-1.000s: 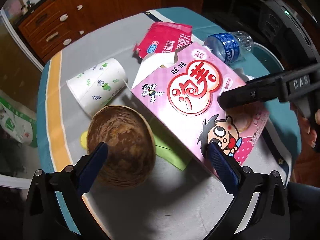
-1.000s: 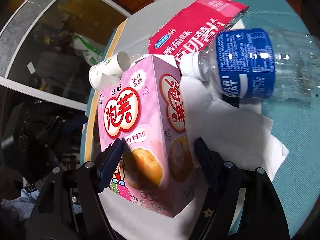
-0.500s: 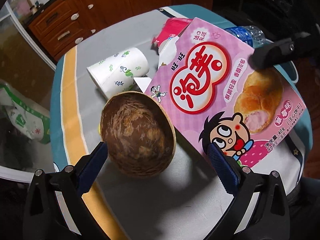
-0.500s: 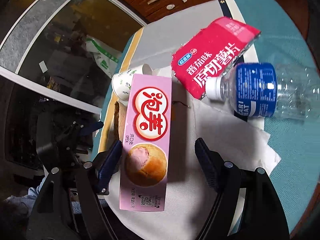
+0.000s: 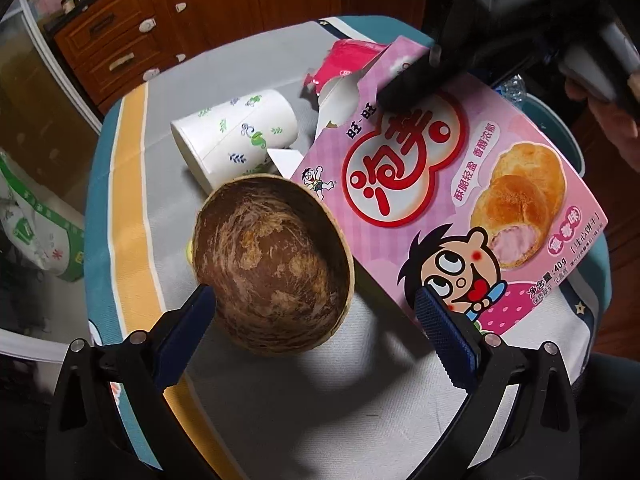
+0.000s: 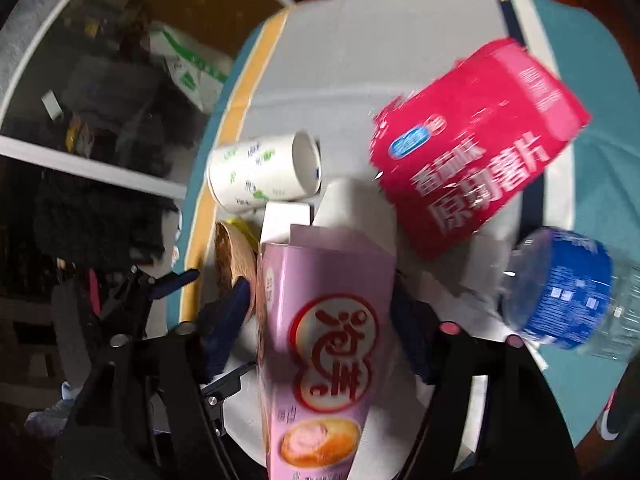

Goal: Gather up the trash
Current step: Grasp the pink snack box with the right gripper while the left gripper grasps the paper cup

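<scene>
- Your left gripper [image 5: 316, 324] hangs spread and empty just over the brown coconut-shell bowl [image 5: 272, 264], one pad beside its near rim, likely lining up to take it.
- Your right gripper [image 6: 320, 320] has just been closing and now pinches the pink cardboard puff-snack box [image 6: 324, 344] by its narrow sides, tilted clear of the desk [image 5: 320, 408] for carrying off.
- Beyond it lie the white leaf-printed paper cup [image 5: 236, 136] on its side, the red crisp packet [image 6: 476, 148] and the clear blue-labelled plastic bottle [image 6: 568, 296], all still on the desk to collect.
</scene>
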A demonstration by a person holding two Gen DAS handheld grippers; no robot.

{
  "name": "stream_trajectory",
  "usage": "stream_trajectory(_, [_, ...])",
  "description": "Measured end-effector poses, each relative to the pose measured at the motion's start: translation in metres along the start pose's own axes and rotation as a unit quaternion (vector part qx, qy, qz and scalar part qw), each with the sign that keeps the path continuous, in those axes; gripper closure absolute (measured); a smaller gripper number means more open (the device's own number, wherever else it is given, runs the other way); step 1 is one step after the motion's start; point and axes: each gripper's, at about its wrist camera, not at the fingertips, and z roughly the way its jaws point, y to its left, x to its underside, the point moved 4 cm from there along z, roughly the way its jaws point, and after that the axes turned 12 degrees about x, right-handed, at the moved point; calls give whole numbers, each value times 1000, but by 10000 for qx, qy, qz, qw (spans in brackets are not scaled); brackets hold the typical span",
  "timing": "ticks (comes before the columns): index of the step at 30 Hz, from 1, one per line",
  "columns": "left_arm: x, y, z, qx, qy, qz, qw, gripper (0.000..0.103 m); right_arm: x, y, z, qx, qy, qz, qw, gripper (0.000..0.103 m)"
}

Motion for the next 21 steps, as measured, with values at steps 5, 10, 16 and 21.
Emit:
stream_trajectory(5, [5,31,-8,283,-89,-392,9988,3,9,26,-5,265,-277,-225,9990,57])
stream_trajectory(10, [11,65,-27,420,-387,-862,9946,3,31,37,-35,606,-672,-273,9955,59])
stream_trajectory(16, [4,84,-21,292,-361,-899,9949,5,52,25,-67,995,-1169,-29,9881,60])
stream_trajectory(21, [-26,94,-19,348,-492,-815,9948,9,65,8,-92,1481,-1804,307,9719,60])
